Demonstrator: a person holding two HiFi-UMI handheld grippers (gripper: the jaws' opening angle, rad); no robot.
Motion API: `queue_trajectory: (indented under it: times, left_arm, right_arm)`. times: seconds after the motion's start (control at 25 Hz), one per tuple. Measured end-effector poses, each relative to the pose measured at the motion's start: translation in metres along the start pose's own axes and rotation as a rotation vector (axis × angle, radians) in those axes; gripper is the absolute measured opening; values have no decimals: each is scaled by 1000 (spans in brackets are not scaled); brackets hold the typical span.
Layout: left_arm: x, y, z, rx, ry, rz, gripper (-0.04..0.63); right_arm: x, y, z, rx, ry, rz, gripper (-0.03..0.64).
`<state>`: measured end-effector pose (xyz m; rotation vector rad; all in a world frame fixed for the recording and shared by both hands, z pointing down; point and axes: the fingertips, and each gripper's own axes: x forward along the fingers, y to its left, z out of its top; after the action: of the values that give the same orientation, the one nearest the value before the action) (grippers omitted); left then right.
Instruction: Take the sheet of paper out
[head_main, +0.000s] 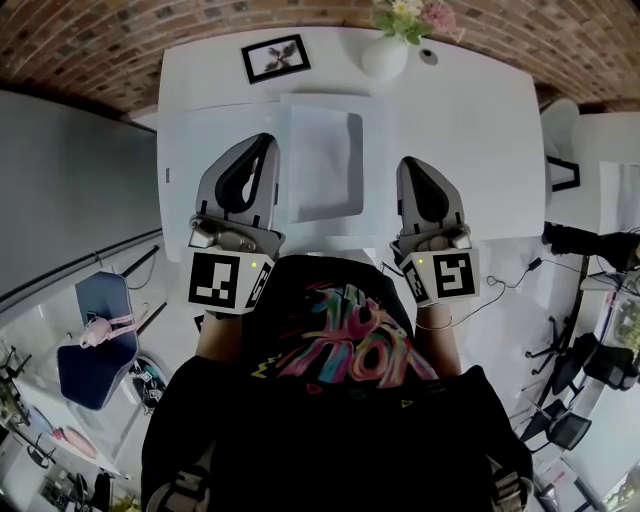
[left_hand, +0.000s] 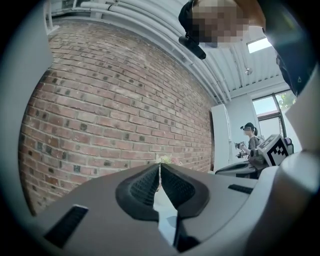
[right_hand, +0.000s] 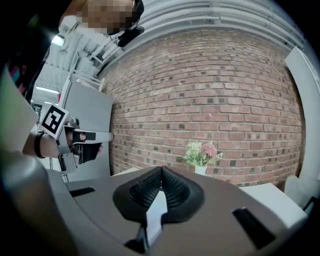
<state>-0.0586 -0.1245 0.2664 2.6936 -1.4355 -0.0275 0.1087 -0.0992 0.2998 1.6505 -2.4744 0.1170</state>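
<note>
My left gripper (left_hand: 160, 170) has its jaws pressed together on nothing, and my right gripper (right_hand: 161, 172) is the same. Both hover over the white bench (head_main: 470, 130). The sheet of paper (head_main: 325, 160) lies flat between them, nearer than the flower vase (head_main: 385, 55).

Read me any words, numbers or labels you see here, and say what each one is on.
No text reads clearly.
The T-shirt: colourful stylised lettering, too warped to read.
Cubes on the left tool and right tool: black-and-white square patterns, no letters.
The framed picture: too small to show any print.
</note>
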Motion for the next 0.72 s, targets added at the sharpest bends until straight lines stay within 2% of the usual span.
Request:
queue_trajectory:
  times: [0.24,0.36,0.44,0.52,0.72]
  left_arm:
    - [1,-3,-11,-18,13,4,32]
    - [2,-3,-20,-39,31,1,37]
    - [5,-5,-29,-67,64,-23,142]
    - [8,-6,-38,-89,93,-41,175]
    - [14,-6,-55,-115,123,-56,201]
  right_arm:
    - [0,-3,-6,-3,13,5,18]
    - [-1,-4,-17,-15,57,12,18]
    - [1,-3,-18,-29,51,23,18]
    - [4,-3,-16,-27,39,25,18]
    - [9,-4,-16,0,25,12,18]
